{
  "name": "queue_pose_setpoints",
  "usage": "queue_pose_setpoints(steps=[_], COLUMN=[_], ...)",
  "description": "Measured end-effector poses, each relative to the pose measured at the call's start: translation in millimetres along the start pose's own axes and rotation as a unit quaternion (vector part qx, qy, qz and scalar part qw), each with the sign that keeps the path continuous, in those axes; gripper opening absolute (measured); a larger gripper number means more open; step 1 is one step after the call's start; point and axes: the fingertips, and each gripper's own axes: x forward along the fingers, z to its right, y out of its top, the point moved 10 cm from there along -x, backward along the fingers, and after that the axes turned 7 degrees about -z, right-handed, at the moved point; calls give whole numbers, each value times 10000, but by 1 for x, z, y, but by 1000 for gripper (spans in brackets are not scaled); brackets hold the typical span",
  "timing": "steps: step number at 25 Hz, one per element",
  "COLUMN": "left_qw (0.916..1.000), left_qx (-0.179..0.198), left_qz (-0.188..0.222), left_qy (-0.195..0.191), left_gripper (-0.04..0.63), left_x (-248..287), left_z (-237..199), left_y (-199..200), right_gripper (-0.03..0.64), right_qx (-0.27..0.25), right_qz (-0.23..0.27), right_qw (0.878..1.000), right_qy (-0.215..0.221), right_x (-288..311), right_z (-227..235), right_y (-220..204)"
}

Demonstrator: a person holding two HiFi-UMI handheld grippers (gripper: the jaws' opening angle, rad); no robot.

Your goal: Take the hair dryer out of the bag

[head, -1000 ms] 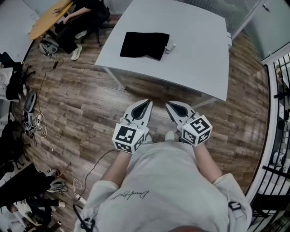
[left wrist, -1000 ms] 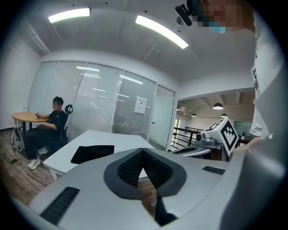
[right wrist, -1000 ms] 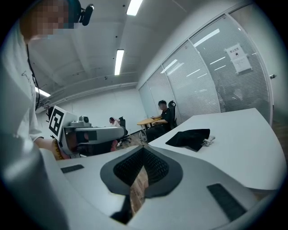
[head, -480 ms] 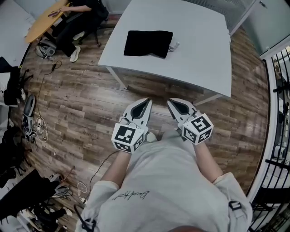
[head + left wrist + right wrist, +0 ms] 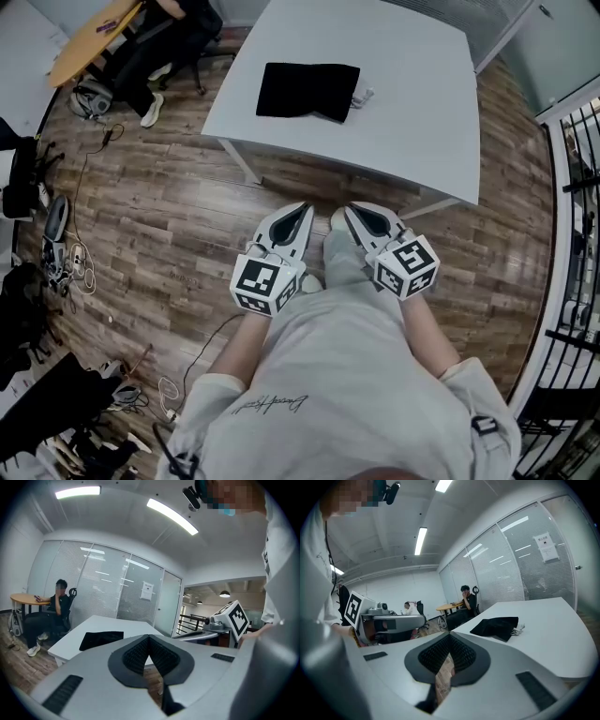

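Observation:
A flat black bag point(image 5: 307, 90) lies on the white table point(image 5: 412, 112), with a white cord end point(image 5: 361, 95) poking out at its right side; no hair dryer shows. Both grippers hang over the wooden floor, short of the table's near edge and well apart from the bag. My left gripper point(image 5: 307, 207) is shut and empty, and so is my right gripper point(image 5: 347, 212). From the left gripper view, the bag point(image 5: 101, 639) lies beyond the closed left gripper point(image 5: 149, 637). In the right gripper view, the bag point(image 5: 497, 626) lies past the closed right gripper point(image 5: 450, 636).
A seated person point(image 5: 164, 42) is at a round wooden table point(image 5: 94, 39) at the far left. Bags and cables point(image 5: 56, 244) litter the floor on the left. A black railing point(image 5: 577, 234) runs along the right. Glass partitions point(image 5: 112, 592) stand behind the table.
The table and bag have shifted slightly in the head view as I walk toward them. A shoe has stepped forward between the grippers. Both grippers stay shut.

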Motion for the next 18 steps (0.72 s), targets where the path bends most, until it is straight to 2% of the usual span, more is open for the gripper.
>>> queue_pose_setpoints(steps=[8, 18], left_qw=[9999, 9999], left_qx=[9, 25], left_qz=[32, -24], left_qy=[133, 153], left_gripper=[11, 11], left_x=[29, 105], left_z=[-25, -68], left_y=[11, 45], right_gripper=[15, 15], right_qx=[-50, -85], right_qz=[-7, -77], right_qw=[9999, 9993], right_qy=[96, 358], right_x=[29, 79], right_z=[29, 104], right_y=[17, 59])
